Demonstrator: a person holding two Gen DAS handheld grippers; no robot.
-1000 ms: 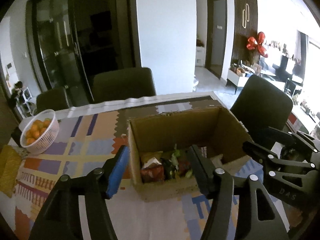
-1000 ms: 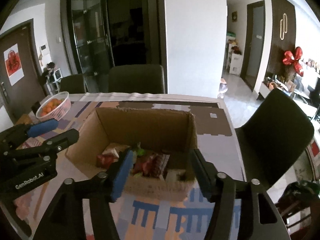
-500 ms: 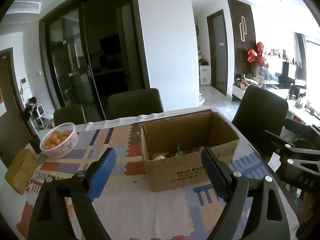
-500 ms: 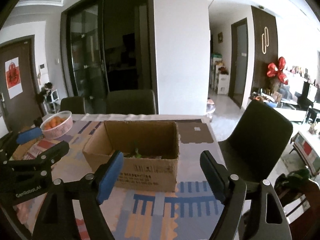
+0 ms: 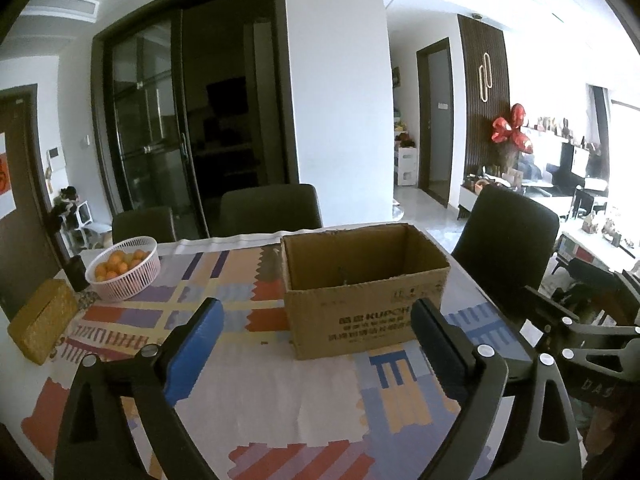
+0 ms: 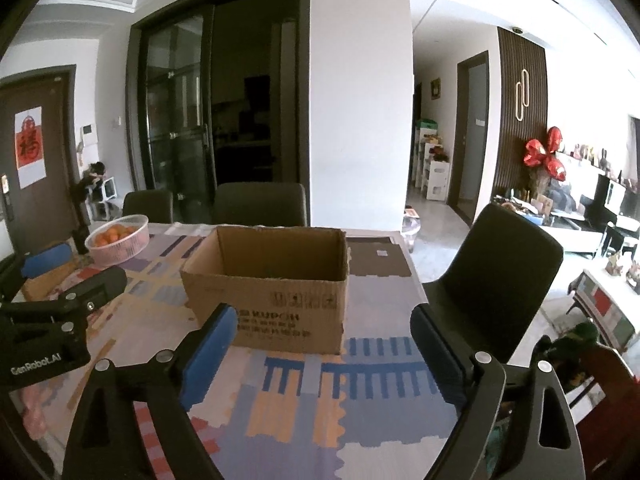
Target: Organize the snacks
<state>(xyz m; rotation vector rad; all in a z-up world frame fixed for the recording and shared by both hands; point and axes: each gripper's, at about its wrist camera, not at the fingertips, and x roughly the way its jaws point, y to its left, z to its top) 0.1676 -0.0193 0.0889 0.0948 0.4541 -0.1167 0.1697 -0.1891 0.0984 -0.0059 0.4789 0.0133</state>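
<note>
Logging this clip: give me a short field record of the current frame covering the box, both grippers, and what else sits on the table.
container: open cardboard box standing upright on the patterned tablecloth
box contents: not visible from this low angle
left gripper: open, empty, short of the box
right gripper: open, empty, short of the box
other items: white basket of oranges at the table's far left; yellow box beside it
seating: dark chairs around the table
</note>
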